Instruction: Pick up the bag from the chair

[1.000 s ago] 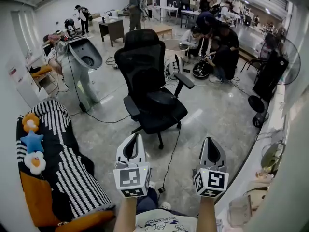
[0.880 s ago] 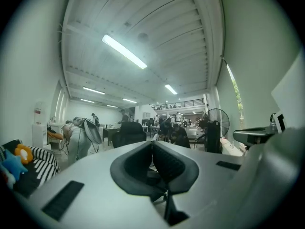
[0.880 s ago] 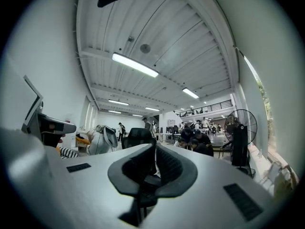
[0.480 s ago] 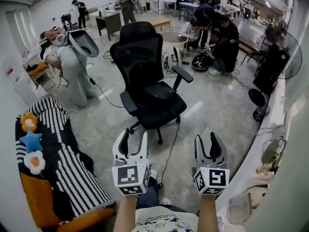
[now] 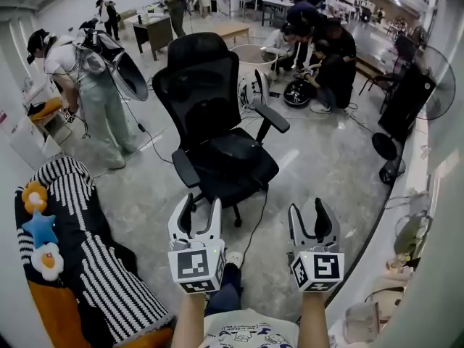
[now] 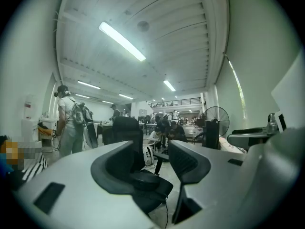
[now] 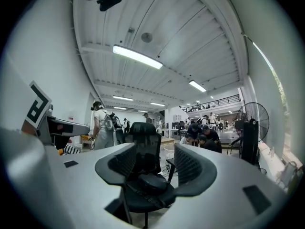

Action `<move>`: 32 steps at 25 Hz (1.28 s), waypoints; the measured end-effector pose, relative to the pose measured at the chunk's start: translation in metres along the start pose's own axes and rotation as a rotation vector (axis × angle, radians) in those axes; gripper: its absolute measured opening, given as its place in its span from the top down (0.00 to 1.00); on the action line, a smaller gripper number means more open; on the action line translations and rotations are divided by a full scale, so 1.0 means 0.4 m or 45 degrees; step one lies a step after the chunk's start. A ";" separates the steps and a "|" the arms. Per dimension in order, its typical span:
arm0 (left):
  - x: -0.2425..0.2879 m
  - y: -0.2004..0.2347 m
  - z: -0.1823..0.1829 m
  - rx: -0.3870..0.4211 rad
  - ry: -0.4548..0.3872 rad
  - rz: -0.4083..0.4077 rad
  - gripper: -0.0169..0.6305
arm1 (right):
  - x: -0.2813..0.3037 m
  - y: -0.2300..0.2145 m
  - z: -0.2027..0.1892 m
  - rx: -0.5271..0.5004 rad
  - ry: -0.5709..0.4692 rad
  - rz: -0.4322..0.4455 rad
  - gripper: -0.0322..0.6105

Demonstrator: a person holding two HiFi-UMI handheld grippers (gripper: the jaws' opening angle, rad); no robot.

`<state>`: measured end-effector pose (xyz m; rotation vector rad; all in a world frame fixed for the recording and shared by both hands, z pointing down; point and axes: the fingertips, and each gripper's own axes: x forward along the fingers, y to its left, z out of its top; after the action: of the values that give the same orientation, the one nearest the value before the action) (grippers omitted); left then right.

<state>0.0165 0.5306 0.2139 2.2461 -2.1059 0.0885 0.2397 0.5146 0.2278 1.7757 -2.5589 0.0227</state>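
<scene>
A black office chair (image 5: 210, 100) stands mid-floor in the head view. A low black bag (image 5: 235, 153) lies on its seat, dark on dark. My left gripper (image 5: 201, 203) and right gripper (image 5: 307, 210) are held side by side short of the chair, both open with nothing between the jaws. In the left gripper view the chair (image 6: 125, 130) and the bag (image 6: 144, 178) show through the open left gripper (image 6: 151, 149). In the right gripper view the bag (image 7: 151, 181) rests on the chair (image 7: 144, 144), framed by the open right gripper (image 7: 155, 149).
A person with a backpack (image 5: 90, 85) stands left of the chair. A striped cushion with plush toys (image 5: 87, 252) lies at the near left. A cable (image 5: 254, 234) runs from under the chair. Several people (image 5: 319, 49) crouch behind it. A fan (image 5: 424, 85) and white counter stand at right.
Both grippers went from shut to open. The chair has come closer in the head view. The person at left has straightened up.
</scene>
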 end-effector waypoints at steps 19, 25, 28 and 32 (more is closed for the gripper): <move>0.696 0.225 -0.006 -0.002 0.100 -0.117 0.63 | 0.689 -0.052 -0.031 0.024 0.093 -0.076 0.54; 0.803 0.256 -0.060 -0.018 0.175 -0.106 0.63 | 0.800 -0.069 -0.070 0.033 0.154 -0.065 0.54; 0.849 0.273 -0.088 -0.037 0.210 -0.091 0.63 | 0.858 -0.076 -0.085 0.033 0.167 -0.056 0.54; 0.930 0.301 -0.106 -0.053 0.235 -0.061 0.63 | 0.964 -0.089 -0.109 0.045 0.186 -0.024 0.54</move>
<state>-0.0796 0.1565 0.2882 2.1709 -1.9419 0.2373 0.1389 0.1423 0.2830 1.7399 -2.4545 0.1909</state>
